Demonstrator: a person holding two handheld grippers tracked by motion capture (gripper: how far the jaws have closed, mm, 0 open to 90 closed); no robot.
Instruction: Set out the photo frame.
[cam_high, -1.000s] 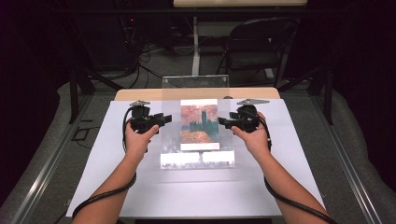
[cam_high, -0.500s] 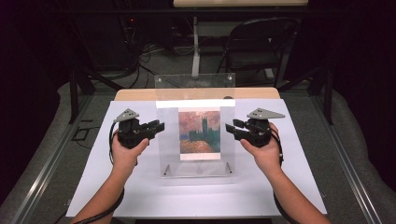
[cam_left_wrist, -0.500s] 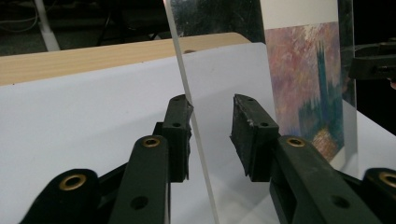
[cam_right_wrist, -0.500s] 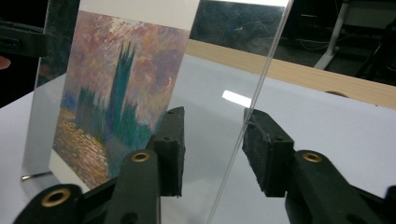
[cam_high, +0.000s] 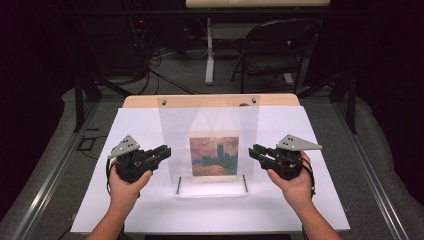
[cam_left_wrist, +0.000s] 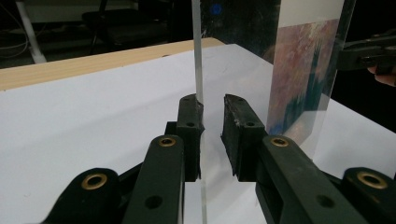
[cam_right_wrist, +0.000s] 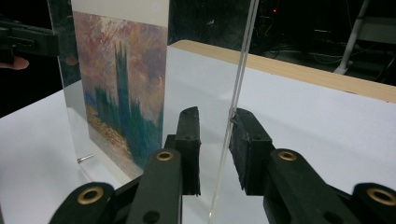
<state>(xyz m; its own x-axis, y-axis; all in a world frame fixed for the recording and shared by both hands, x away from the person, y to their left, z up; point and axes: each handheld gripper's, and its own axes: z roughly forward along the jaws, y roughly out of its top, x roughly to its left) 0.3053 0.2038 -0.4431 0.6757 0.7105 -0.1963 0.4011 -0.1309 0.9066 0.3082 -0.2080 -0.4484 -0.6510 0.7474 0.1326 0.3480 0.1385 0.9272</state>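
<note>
Your left tool (cam_high: 161, 153) and right tool (cam_high: 256, 152) have just been closing, each astride a side edge of the clear acrylic frame (cam_high: 210, 125), not yet clamped. The frame stands upright mid-desk (cam_high: 310, 210), painting (cam_high: 214, 156) inside.

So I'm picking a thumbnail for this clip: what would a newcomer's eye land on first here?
First, the clear acrylic frame standing upright mid-table on the white sheet, with a dusky painting print inside it. Next, the left gripper and right gripper flanking its side edges; their jaws have just been closing, each straddling an edge with one pad touching it and a gap at the other.
</note>
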